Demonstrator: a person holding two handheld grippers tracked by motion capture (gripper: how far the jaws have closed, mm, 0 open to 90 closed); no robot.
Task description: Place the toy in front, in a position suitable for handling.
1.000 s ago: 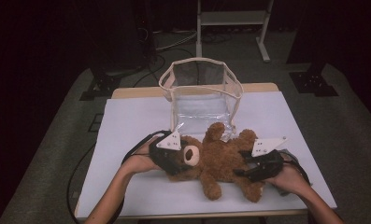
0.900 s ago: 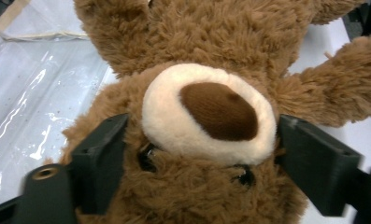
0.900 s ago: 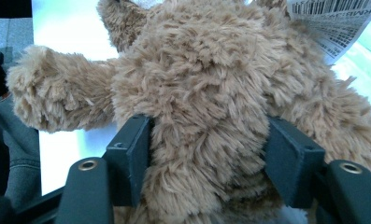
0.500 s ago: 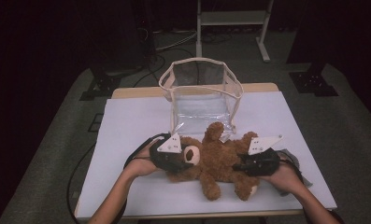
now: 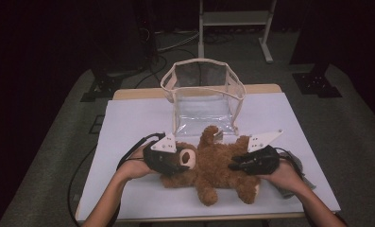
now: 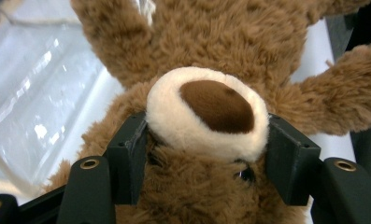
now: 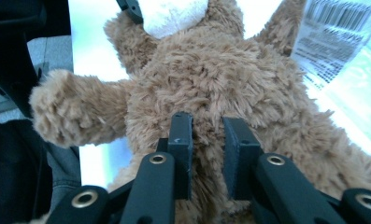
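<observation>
**Teddy bear clamped at head and body on the white table**

The brown teddy bear (image 5: 208, 168) lies on its back across the near half of the table (image 5: 128, 123), its head toward the person's left and its legs toward the right and the near edge. One arm reaches up toward the clear bag (image 5: 204, 97), which stands open just behind the bear, its cream-trimmed rim upward.

The left tongs (image 6: 206, 154) grip the bear's head: in the left gripper view the two black jaws press in on either side of the cream muzzle with its dark brown nose, one eye showing just below the muzzle by the right-hand jaw. In the high view these tongs (image 5: 168, 161) sit at the bear's head, held by the left hand (image 5: 135, 165).

The right tongs (image 7: 207, 140) have just been closing and now pinch a tuft of fur on the bear's body, the jaws standing close together with plush squeezed between them. In the high view the right tongs (image 5: 244, 163) lie over the bear's lower body, with the right hand (image 5: 282, 177) behind them.

A printed label (image 7: 342, 35) with a barcode shows beyond the bear in the right gripper view. The table stands on a grey carpeted floor (image 5: 345, 123).
</observation>
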